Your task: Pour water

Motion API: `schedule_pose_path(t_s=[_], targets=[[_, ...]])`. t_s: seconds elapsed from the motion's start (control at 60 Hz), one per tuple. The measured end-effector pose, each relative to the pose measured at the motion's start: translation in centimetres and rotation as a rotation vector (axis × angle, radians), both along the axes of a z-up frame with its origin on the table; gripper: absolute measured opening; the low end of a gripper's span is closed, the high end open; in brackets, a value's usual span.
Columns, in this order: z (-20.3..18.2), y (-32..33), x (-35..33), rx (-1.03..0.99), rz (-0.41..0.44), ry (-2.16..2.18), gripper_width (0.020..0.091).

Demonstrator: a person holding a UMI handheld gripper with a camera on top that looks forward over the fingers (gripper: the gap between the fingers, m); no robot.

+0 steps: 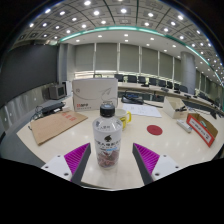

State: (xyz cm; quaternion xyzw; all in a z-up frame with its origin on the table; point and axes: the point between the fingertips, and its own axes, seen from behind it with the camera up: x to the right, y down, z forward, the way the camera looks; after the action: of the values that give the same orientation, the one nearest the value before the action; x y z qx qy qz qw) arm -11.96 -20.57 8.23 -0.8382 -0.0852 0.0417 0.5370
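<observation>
- Clear bottle (107,138) with white cap and dark label bearing white lettering.
- Magenta pads with fine diagonal ribbing on black fingers (83,158).
- Pale cream surface (170,140).
- Brown cardboard sheet (55,125).
- White box (93,95) with red markings.
- Red carton (201,128).
- Pink paper (154,129).

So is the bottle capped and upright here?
Yes: the bottle stands upright on the table, white cap on, between the open claw fingers.

The black two-finger gripper (107,165) is held level, its magenta-padded fingers (76,158) spread wide apart, pressing on nothing.
</observation>
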Motion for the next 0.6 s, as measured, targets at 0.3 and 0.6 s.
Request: schedule_pose_path(t_s=[0.3,0.6], targets=[[-3.1,5.7,-1.5,0.090,-0.058,0.004,0.0549],[-2.0,5.4,-0.5,0.044,-0.065,-0.029,0.0423]])
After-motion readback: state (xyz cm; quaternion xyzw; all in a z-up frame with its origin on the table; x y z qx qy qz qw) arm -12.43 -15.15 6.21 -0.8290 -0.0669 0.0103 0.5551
